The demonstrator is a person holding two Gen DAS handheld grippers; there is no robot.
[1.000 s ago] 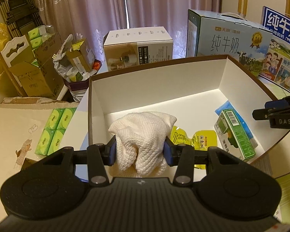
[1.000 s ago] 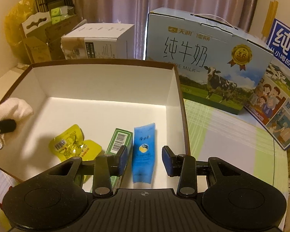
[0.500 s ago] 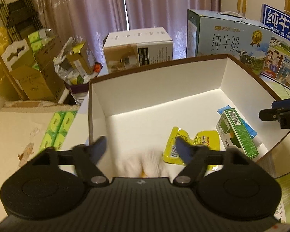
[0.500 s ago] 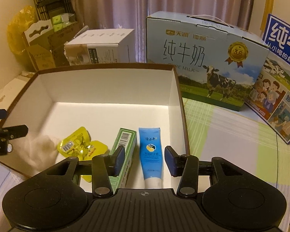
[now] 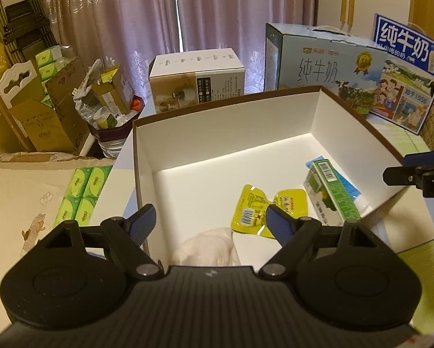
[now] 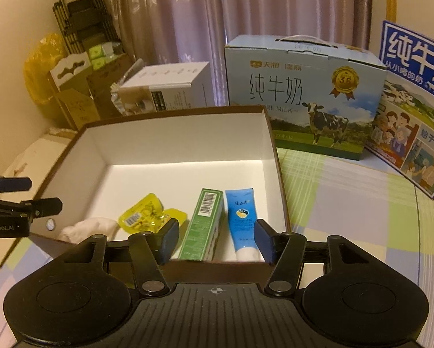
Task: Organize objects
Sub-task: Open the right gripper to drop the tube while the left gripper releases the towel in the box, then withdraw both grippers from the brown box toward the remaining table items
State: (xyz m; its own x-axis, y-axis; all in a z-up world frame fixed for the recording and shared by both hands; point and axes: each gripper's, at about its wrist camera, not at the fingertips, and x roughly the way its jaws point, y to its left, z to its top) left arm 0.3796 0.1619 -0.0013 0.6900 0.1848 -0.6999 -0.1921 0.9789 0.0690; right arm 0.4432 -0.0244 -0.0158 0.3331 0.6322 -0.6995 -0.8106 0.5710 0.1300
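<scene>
An open white-lined box (image 5: 225, 124) (image 6: 176, 142) with a brown rim holds several items. A white cloth (image 5: 207, 249) (image 6: 86, 227) lies in its near left corner. Beside it are yellow sachets (image 5: 263, 208) (image 6: 150, 213), a green carton (image 5: 331, 194) (image 6: 207, 221) and a blue tube (image 6: 243, 217). My left gripper (image 5: 209, 221) stands wide open above the cloth, touching nothing. My right gripper (image 6: 215, 239) hovers at the box's near edge over the carton and tube; its jaws are opening, and the pads press on nothing.
Two milk cartons (image 6: 301, 92) (image 6: 414, 101) stand behind the box on a checked cloth (image 6: 359, 203). A white box (image 5: 196, 81) sits farther back. Green tissue packs (image 5: 82, 194), cardboard boxes (image 5: 40, 116) and a full bin (image 5: 112, 127) crowd the left.
My left gripper let go of the white cloth, which dropped into the box corner, and its jaws spread wide. Both grippers drew back and up. My right jaws widened.
</scene>
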